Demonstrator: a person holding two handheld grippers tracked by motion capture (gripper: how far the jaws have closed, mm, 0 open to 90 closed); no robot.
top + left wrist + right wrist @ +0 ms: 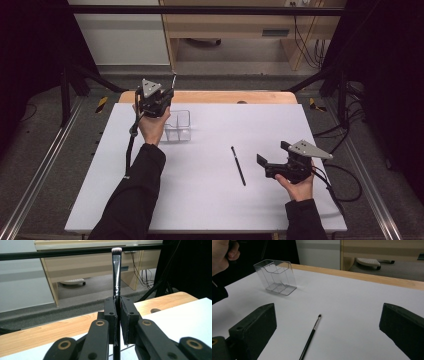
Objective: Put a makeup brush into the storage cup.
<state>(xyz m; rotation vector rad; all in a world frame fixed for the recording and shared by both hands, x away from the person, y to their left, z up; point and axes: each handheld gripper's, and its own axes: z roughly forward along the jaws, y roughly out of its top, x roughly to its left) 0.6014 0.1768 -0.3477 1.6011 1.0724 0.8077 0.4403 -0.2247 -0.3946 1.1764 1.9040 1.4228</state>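
My left gripper [167, 95] is shut on a black makeup brush [116, 277] that stands upright, its pale bristle tip up. It hovers over the back left of the white mat, just left of a clear plastic organiser [178, 125] with compartments. That organiser [275, 277] stands in the right gripper view at upper left. A second thin black brush [238, 165] lies flat on the mat, and this brush [311, 335] lies between my right gripper's jaws in its own view. My right gripper [272, 159] rests open at the right, a short way from the lying brush.
The white mat [210, 200] covers a wooden table whose far edge [225, 96] shows behind it. Beyond stand wooden furniture and cables on the floor. Dark frame rails run along both sides of the table.
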